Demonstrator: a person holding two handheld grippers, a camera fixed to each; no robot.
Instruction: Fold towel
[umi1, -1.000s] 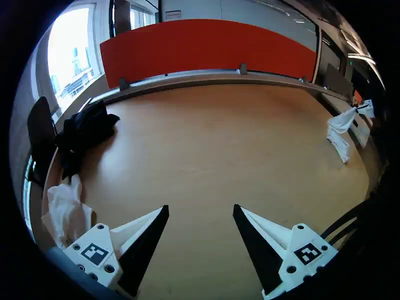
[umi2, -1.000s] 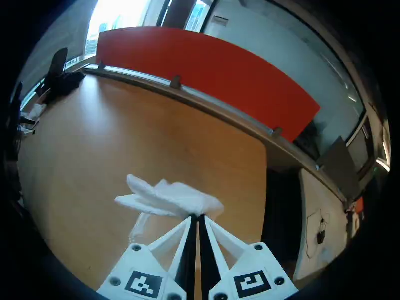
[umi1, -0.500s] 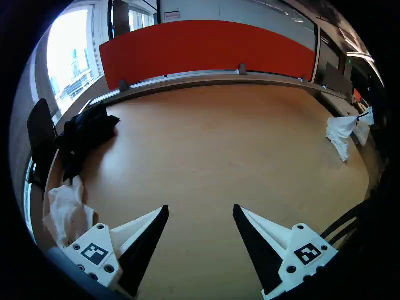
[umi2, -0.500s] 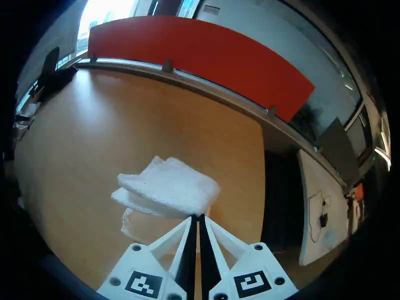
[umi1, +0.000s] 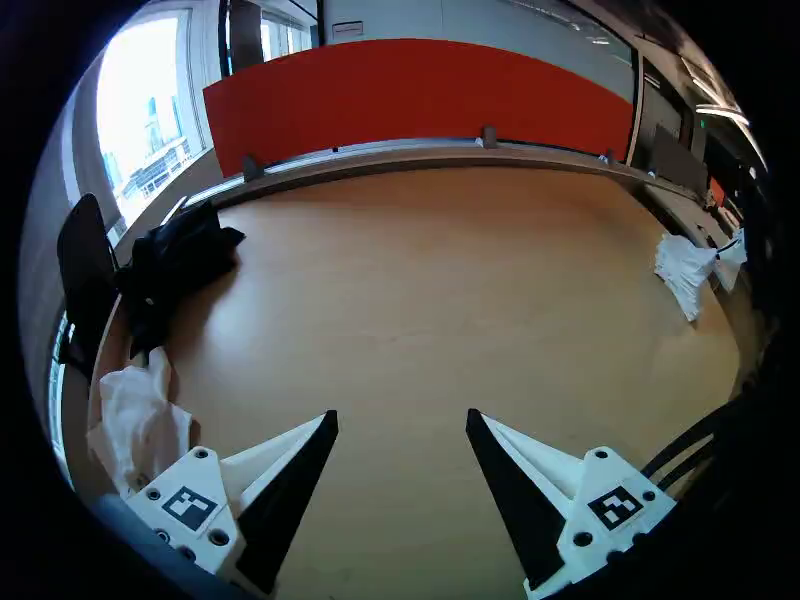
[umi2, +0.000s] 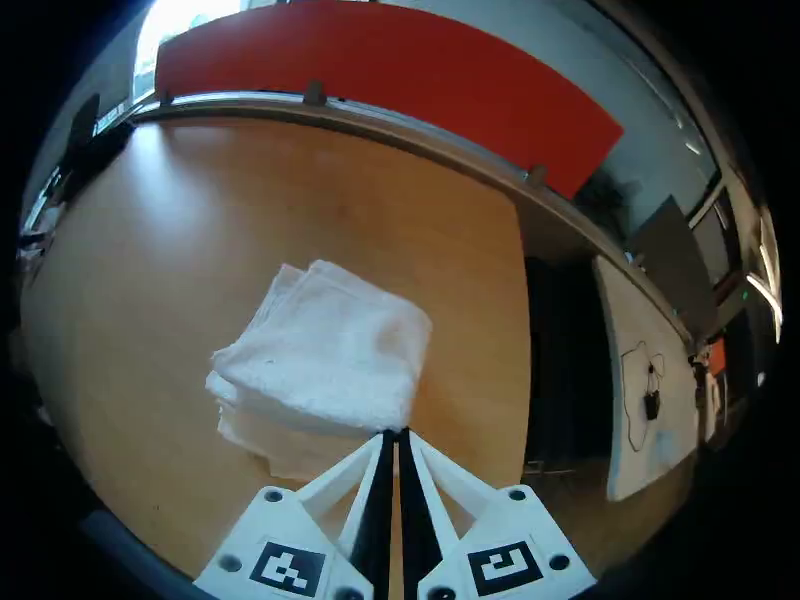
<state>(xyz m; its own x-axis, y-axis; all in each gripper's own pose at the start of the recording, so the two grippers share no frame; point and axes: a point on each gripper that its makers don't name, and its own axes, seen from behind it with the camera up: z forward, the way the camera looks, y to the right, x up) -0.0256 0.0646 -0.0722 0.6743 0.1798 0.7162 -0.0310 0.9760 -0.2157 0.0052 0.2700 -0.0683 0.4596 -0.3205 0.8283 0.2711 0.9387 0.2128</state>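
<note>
A white towel (umi2: 322, 362), folded into a thick square, lies on the wooden table (umi2: 180, 230) just ahead of my right gripper (umi2: 397, 437). That gripper is shut, its tips pinching the towel's near edge. In the left gripper view the same towel (umi1: 684, 270) appears small at the table's far right, with the right gripper (umi1: 730, 252) beside it. My left gripper (umi1: 400, 440) hovers open over bare wood (umi1: 430, 290), holding nothing and far from the towel.
A black garment (umi1: 175, 258) lies at the table's left edge, beside a dark chair (umi1: 80, 270). A crumpled cream cloth (umi1: 140, 420) sits near my left finger. A red partition (umi1: 420, 90) runs along the back. The table ends at a dark gap (umi2: 555, 370).
The right gripper has lowered the hanging towel until it rests flat on the table as a folded stack. The left gripper has stayed in place, open.
</note>
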